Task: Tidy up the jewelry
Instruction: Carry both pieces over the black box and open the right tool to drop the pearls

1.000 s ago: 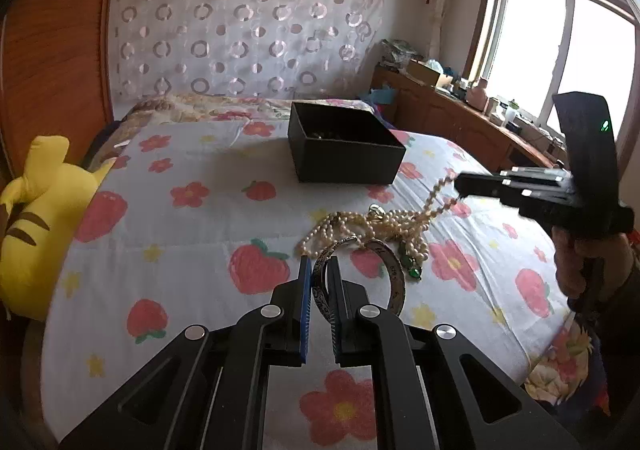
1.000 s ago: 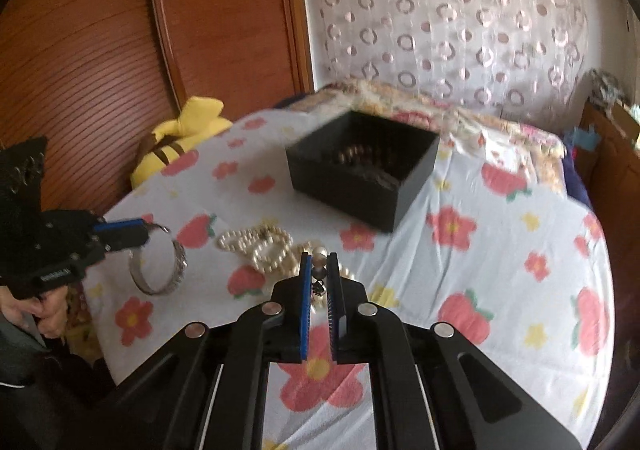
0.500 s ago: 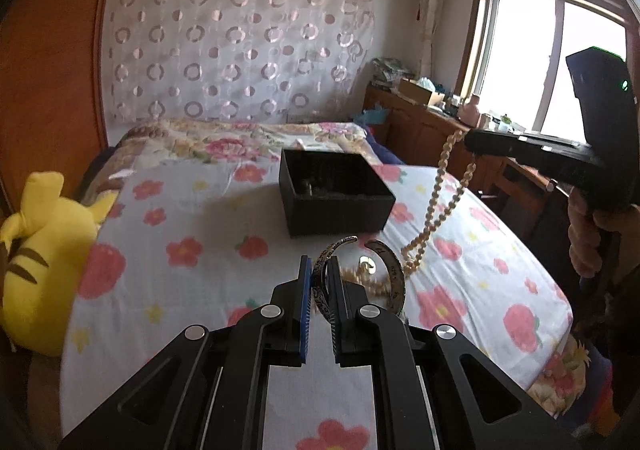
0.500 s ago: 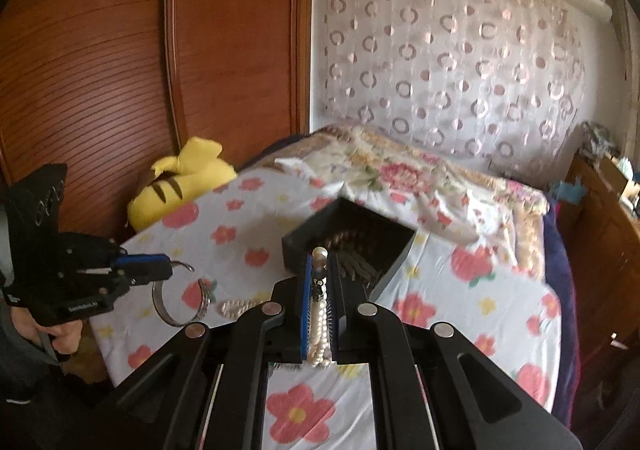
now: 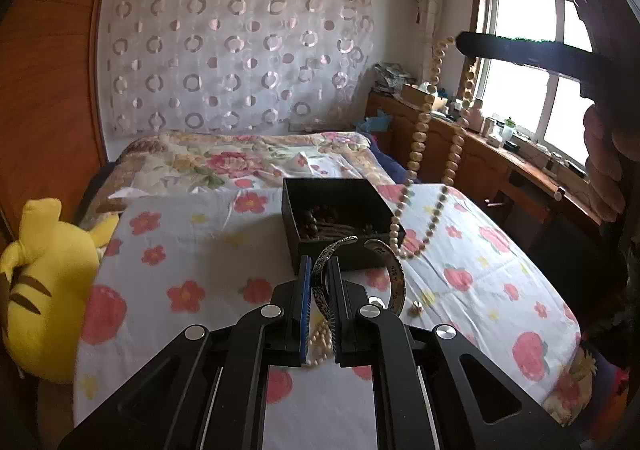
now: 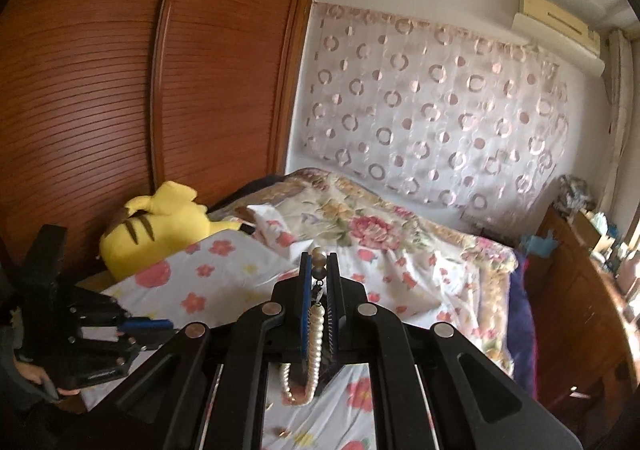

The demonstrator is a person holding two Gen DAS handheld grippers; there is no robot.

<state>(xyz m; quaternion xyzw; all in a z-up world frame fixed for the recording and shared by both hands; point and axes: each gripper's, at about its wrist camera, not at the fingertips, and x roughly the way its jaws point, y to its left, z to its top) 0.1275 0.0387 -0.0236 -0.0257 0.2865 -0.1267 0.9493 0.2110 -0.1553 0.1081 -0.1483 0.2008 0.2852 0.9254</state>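
Note:
My left gripper is shut on a silver open bangle, held above the bed, just in front of the open black jewelry box, which holds dark beads. My right gripper is shut on a pearl necklace. In the left wrist view that necklace hangs in a long loop from the raised right gripper, its lower end over the box's right corner. The left gripper also shows at lower left in the right wrist view.
The bed has a white sheet with red flowers and strawberries. A yellow plush toy lies at the left edge by the wooden wardrobe. Loose pearls and a small bead lie on the sheet. A wooden desk stands at right.
Both grippers have risen. The right one has lifted the pearl necklace off the sheet so it hangs free. The left one has carried the bangle up toward the box.

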